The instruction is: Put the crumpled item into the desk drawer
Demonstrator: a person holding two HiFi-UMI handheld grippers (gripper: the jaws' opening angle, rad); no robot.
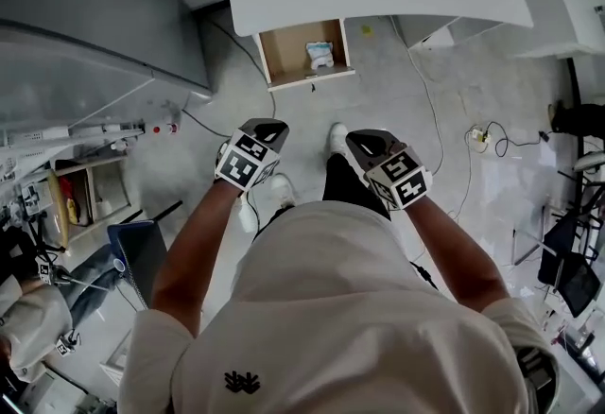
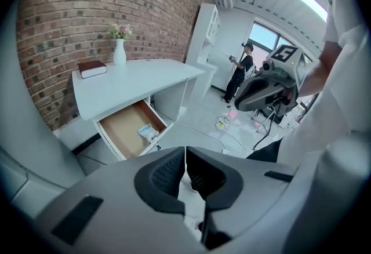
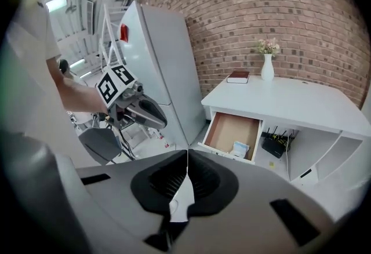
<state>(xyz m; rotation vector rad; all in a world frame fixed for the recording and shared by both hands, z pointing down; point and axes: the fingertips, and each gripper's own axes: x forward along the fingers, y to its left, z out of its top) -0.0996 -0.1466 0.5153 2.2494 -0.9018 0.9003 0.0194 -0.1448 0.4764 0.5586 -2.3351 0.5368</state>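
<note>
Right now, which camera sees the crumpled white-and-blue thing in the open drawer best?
The head view: it looks straight down on the crumpled white-and-blue thing, lying whole in the open wooden drawer. Both gripper views show it too, but only at a slant.

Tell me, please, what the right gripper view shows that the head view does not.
Only the right gripper view: the vase of flowers on the desk, the dark device with antennas under it, and the right gripper's shut, empty jaws. Only the head view: the person's white shoes and the power strip on the floor. Both: the desk, the open drawer holding the crumpled item, and the left gripper.
</note>
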